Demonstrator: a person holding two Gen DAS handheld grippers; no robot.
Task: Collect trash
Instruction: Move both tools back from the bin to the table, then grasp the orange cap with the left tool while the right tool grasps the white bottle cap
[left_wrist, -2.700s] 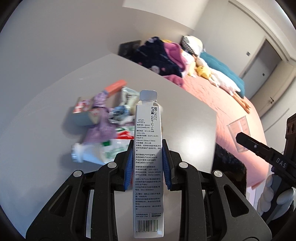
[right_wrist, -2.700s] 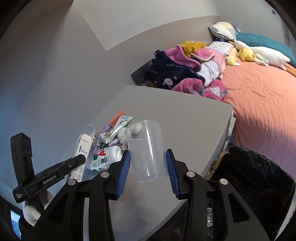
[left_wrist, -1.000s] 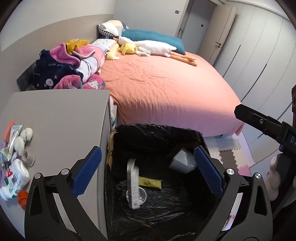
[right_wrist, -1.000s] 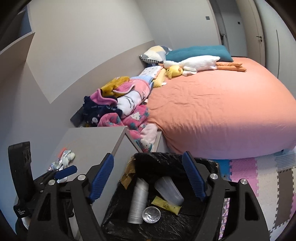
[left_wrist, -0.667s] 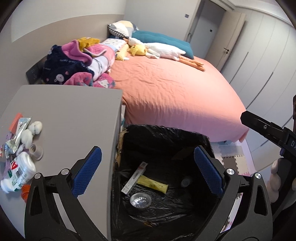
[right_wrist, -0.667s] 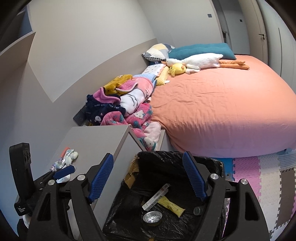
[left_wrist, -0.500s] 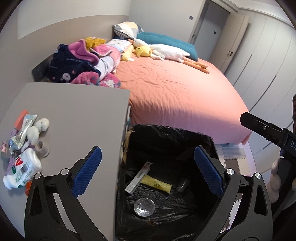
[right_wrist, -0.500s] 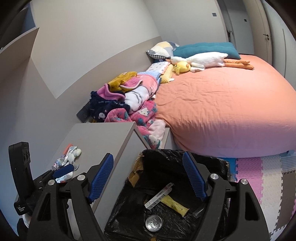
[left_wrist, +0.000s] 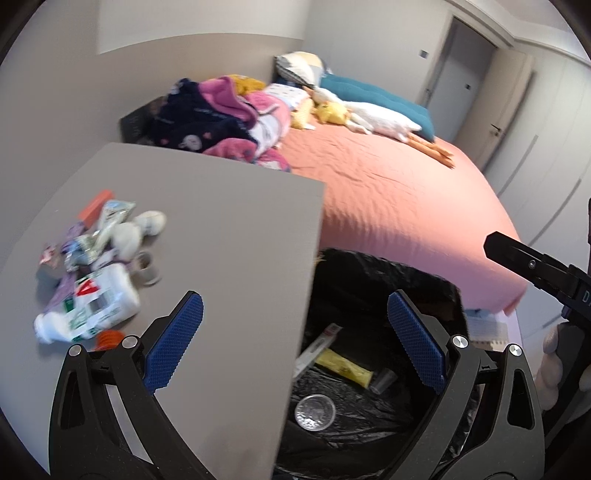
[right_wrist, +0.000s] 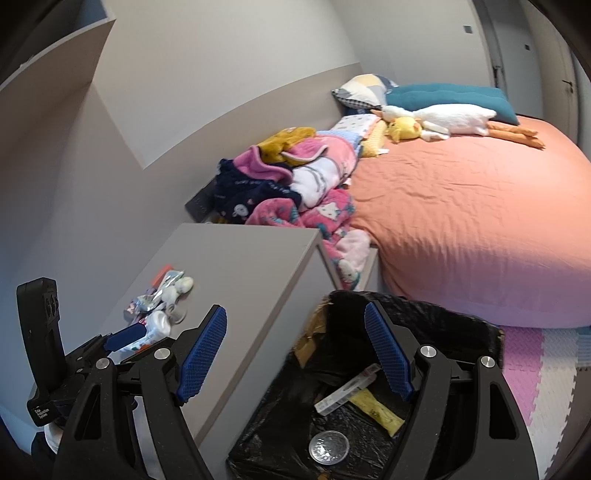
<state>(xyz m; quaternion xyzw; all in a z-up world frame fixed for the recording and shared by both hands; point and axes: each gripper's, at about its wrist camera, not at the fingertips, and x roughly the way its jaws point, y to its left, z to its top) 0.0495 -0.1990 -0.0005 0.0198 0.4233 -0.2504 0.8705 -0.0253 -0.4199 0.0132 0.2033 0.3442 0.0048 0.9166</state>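
My left gripper (left_wrist: 295, 339) is open and empty, over the grey table's (left_wrist: 229, 229) right edge and the bin. My right gripper (right_wrist: 295, 354) is open and empty above the black-lined trash bin (right_wrist: 417, 310), which also shows in the left wrist view (left_wrist: 388, 269). Inside lie a white carton (right_wrist: 347, 389), a yellow wrapper (right_wrist: 376, 408), a clear cup (left_wrist: 384, 380) and a round lid (right_wrist: 328, 446). On the table's left sits a trash pile: a white bottle (left_wrist: 92, 306), a foil packet (left_wrist: 110, 218), white balls (left_wrist: 147, 225), a small cap (left_wrist: 146, 266) and an orange piece (left_wrist: 96, 203).
A bed with an orange cover (right_wrist: 461, 214) stands beyond the bin. Crumpled clothes (right_wrist: 288, 184) lie between table and bed. Pillows and a plush goose (right_wrist: 450, 118) are at the headboard. Foam floor mats (right_wrist: 532, 362) lie right of the bin.
Both grippers have let go of the carton and the cup, which now lie in the bin. The left gripper has since swung left toward the table; the right has drifted slightly.
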